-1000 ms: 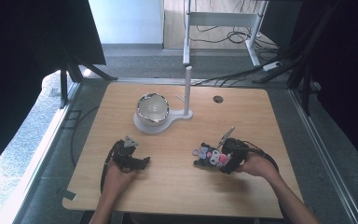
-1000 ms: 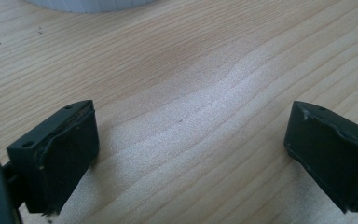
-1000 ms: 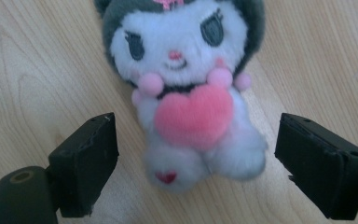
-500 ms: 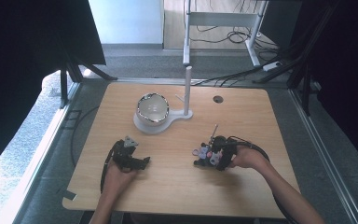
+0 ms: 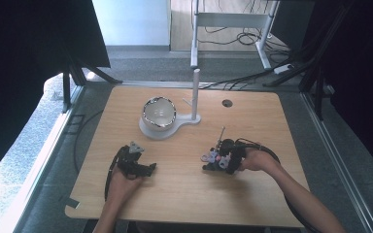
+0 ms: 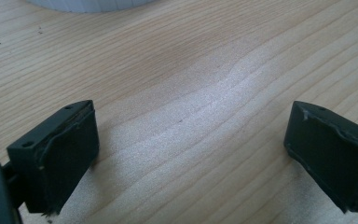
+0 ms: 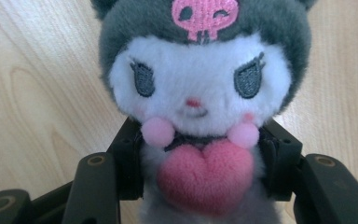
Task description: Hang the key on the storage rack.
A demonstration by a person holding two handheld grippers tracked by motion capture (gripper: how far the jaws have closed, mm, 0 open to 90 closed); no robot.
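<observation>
A small plush toy (image 7: 196, 84) with a grey hood, a white face and a pink heart on its chest lies on the wooden table (image 5: 184, 194) at the right. My right gripper (image 7: 200, 163) has just been closing and is now shut on the toy's body, one black jaw pressing each side below the head. In the high view that right gripper (image 5: 217, 160) points left with the plush toy (image 5: 211, 156) at its tip. My left gripper (image 5: 148, 168) rests low over the table at the left. The left gripper (image 6: 191, 154) is open, with bare wood between its jaws.
A patterned bowl (image 5: 159, 111) sits on a white base (image 5: 148, 132) with an upright white post (image 5: 194, 94) at the table's back middle. A small round hole (image 5: 227, 103) lies behind the right hand. Cables trail from both grippers.
The right hand shifted a little to the left across the table, and its jaws closed onto the plush toy. The left hand has stayed where it was.
</observation>
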